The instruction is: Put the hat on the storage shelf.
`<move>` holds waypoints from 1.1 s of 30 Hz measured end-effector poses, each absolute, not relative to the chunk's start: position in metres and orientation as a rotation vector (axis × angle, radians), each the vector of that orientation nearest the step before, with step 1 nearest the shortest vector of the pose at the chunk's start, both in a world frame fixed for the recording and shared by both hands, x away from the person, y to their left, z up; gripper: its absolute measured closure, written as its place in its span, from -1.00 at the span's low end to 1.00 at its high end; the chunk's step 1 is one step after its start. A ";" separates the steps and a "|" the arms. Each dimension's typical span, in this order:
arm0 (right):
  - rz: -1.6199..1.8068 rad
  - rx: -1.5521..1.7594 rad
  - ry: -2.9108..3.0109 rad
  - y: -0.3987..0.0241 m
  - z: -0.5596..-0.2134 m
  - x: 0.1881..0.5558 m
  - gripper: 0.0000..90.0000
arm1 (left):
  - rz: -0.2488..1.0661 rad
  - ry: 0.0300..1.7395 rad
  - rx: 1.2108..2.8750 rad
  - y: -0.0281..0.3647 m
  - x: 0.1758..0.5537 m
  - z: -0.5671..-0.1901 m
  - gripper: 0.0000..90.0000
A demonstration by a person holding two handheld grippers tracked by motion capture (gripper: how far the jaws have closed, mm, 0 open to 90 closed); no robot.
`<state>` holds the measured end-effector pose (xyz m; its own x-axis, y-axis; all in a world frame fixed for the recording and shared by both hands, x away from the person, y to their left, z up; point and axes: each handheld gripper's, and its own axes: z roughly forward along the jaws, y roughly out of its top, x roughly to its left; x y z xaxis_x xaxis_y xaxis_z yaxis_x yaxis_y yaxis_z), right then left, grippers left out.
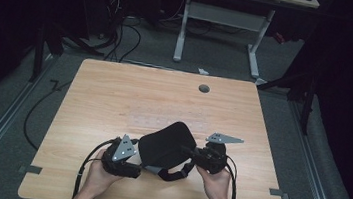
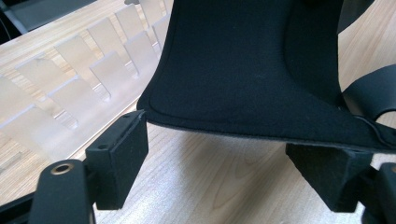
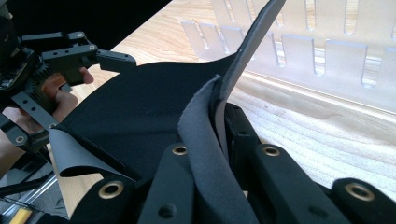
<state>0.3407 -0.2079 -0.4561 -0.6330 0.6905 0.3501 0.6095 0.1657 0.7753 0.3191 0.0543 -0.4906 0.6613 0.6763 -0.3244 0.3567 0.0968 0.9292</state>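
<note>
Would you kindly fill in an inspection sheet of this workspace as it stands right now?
Surface: light wooden table, with a round grey grommet near its far edge.
Job's things: black padded fabric piece with straps, raised at the near middle.
Clutter: translucent slotted plastic rack lying flat on the table beyond the fabric.
Grippers: right tongs shut on a fold of the fabric; left tongs open, the fabric's edge lying over the jaws without being pinched.
Cables: one trails from each tool over the near edge.
Surroundings: dark room, grey floor, white-legged desk behind, loose wires on the floor.
</note>
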 end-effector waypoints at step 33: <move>1.673 1.262 2.299 -0.206 -0.448 0.343 0.71 | 0.194 0.763 1.532 0.048 0.305 -0.475 0.72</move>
